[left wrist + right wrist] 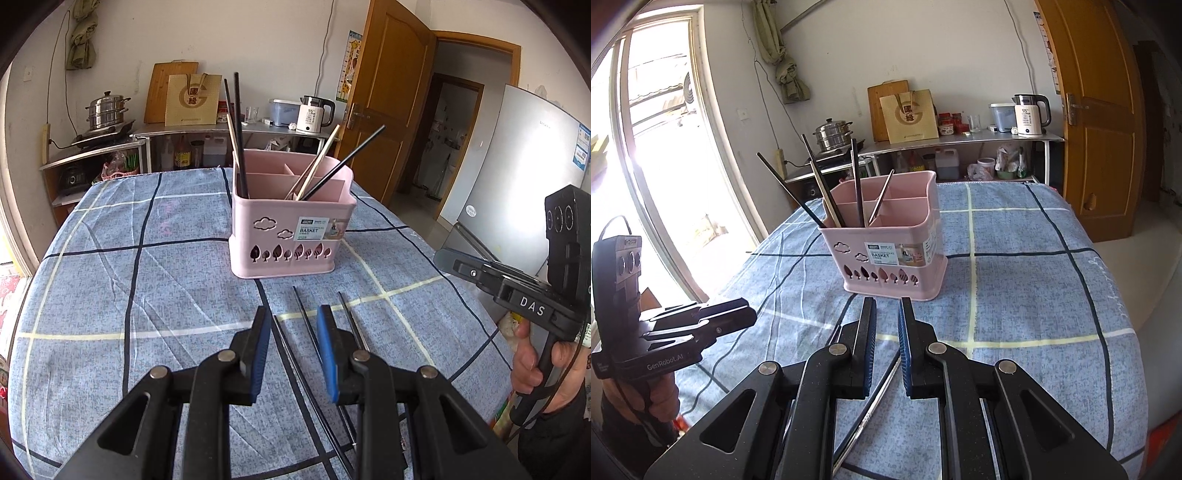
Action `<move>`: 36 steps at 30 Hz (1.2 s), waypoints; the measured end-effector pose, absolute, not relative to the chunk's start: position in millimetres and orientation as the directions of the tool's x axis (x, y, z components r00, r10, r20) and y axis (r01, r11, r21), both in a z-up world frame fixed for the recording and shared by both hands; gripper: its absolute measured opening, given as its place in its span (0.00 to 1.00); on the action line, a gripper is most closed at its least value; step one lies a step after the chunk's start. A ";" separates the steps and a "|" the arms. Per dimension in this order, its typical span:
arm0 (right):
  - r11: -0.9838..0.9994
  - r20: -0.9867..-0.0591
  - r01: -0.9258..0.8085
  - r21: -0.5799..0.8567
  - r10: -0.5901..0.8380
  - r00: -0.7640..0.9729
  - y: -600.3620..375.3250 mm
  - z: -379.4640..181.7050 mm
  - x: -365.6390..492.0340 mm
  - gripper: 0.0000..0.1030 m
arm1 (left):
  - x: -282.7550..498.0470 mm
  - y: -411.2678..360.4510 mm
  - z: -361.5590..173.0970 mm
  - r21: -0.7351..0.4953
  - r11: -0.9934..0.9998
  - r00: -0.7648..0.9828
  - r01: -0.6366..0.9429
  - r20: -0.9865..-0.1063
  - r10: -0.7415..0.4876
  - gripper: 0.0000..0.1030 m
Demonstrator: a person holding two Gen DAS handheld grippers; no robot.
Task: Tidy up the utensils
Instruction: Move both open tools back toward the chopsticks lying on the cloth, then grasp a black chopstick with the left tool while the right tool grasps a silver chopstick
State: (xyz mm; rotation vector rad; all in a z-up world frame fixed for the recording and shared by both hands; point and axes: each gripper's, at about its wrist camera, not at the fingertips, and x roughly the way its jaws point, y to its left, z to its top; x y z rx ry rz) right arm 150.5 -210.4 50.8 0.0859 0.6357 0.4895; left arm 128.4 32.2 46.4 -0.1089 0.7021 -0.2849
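While three chopsticks [306, 332] lie loose, six stand in one basket [291, 236].

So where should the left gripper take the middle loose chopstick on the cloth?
Grip the middle chopstick on its shaft, from straight above. It lies flat between the open left gripper fingers, running toward the pink basket, with neighbours close on both sides.

Table under blue checked cloth [110, 258], pink basket [288, 236] standing on it, loose chopsticks [306, 332] lying nearer.
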 end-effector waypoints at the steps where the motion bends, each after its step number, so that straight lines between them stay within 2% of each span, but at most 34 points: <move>1: 0.883 -0.554 -0.411 0.226 0.463 0.691 -210.2 48.8 152.0 0.12 | 130.5 30.0 44.6 -0.196 0.955 0.720 0.225 -0.627 -0.298 0.26; 17: 0.897 -0.663 -0.369 0.245 0.433 0.611 -201.9 2.3 182.2 0.11 | 197.6 -3.2 -2.2 -0.227 0.939 0.569 0.260 -0.749 -0.339 0.26; 28: 0.898 -0.706 -0.360 0.251 0.425 0.567 -193.4 -16.2 201.9 0.11 | 234.3 -20.6 -33.9 -0.197 0.950 0.503 0.243 -0.811 -0.297 0.26; 32: 0.900 -0.731 -0.362 0.244 0.416 0.541 -183.6 -26.3 213.8 0.11 | 233.4 -23.7 -35.1 -0.126 0.960 0.527 0.248 -0.814 -0.244 0.10; 36: 0.902 -0.763 -0.364 0.234 0.402 0.507 -172.4 -37.7 226.2 0.11 | 231.7 -16.8 -35.7 -0.149 0.956 0.526 0.252 -0.808 -0.264 0.09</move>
